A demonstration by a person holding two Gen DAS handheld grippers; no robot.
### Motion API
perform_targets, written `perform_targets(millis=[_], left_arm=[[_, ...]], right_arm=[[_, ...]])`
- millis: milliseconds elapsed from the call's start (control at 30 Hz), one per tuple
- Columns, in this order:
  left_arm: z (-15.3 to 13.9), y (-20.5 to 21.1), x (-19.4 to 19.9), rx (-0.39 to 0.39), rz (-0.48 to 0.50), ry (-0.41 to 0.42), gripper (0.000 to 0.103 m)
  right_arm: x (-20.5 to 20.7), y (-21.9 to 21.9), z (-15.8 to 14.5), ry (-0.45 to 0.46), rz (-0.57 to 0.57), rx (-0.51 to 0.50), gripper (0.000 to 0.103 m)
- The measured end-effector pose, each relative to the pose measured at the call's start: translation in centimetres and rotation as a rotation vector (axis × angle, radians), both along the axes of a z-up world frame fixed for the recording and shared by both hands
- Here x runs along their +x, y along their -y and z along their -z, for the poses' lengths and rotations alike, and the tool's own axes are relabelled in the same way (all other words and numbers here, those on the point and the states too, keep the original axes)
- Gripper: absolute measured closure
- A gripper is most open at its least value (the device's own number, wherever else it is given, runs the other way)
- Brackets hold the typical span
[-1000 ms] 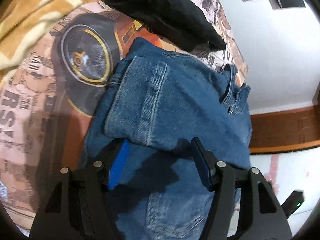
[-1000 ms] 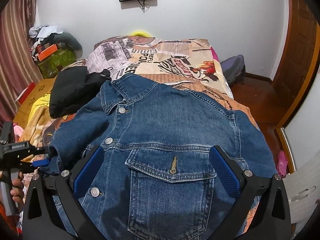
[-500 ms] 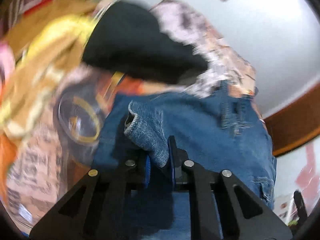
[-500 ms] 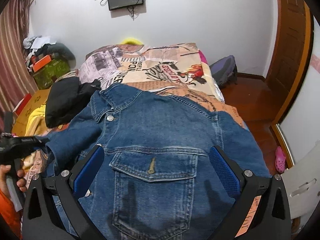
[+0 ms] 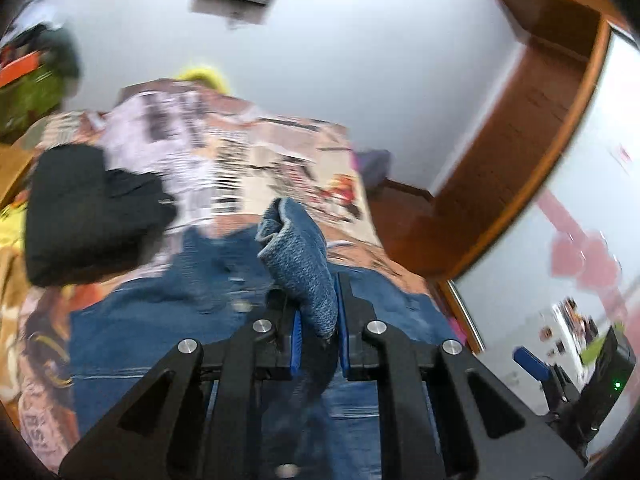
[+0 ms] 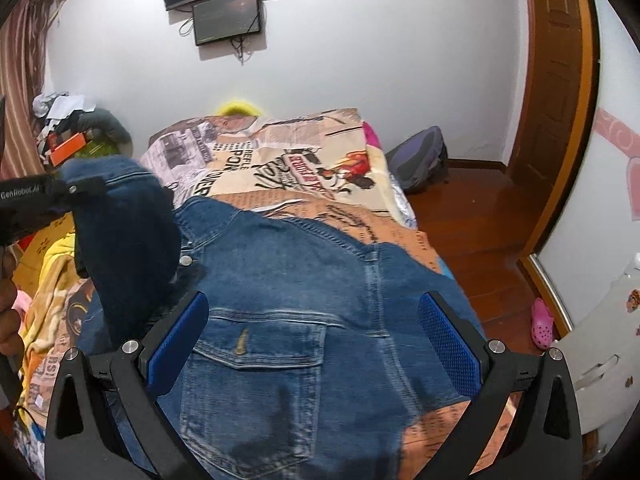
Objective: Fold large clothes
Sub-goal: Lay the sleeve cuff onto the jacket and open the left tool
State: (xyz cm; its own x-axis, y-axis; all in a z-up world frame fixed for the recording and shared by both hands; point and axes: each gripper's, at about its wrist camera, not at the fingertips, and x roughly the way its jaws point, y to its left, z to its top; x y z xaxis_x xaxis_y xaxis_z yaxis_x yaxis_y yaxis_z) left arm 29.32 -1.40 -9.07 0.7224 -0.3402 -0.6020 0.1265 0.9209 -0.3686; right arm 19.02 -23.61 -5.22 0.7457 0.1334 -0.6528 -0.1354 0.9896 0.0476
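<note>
"GenRobot.AI" in white on the black body of the left gripper [image 6: 86, 190], at the right wrist view's left edge. Bedspread [image 6: 280, 160] print: "REFLE", "POR"; remaining lettering too distorted to read.

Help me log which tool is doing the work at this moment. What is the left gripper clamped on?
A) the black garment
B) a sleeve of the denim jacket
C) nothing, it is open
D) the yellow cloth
B: in the left wrist view the left gripper has its blue pads pressed against a bunched sleeve of the denim jacket, and the right wrist view shows that sleeve lifted off the bed.
</note>
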Motion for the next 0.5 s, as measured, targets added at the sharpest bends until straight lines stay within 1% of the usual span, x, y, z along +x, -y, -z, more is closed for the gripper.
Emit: perform_targets(millis=[133,233,400,500], left_arm=[[0.7,4.2,0.5,0.029,0.094,-0.026,0.090],[2.3,7.0,0.7,0.050,0.149,-0.074,0.090],[5.8,10.2,0.7,0.076,0.227,-0.184,0.090],[6.8,11.8,-0.4,0.106,0.269,-0.193,0.089]], right_arm=[[-0.1,1.1,-0.1,0.001,0.021,-0.006,0.000],[-0.3,2.0,0.1,-0.002,0.038,-0.014,0.000],[-0.5,3.7,0.7,-0.023,0.068,-0.016,0.000],[-0.5,4.8,1.3,-0.047,0.091,-0.009,0.000]])
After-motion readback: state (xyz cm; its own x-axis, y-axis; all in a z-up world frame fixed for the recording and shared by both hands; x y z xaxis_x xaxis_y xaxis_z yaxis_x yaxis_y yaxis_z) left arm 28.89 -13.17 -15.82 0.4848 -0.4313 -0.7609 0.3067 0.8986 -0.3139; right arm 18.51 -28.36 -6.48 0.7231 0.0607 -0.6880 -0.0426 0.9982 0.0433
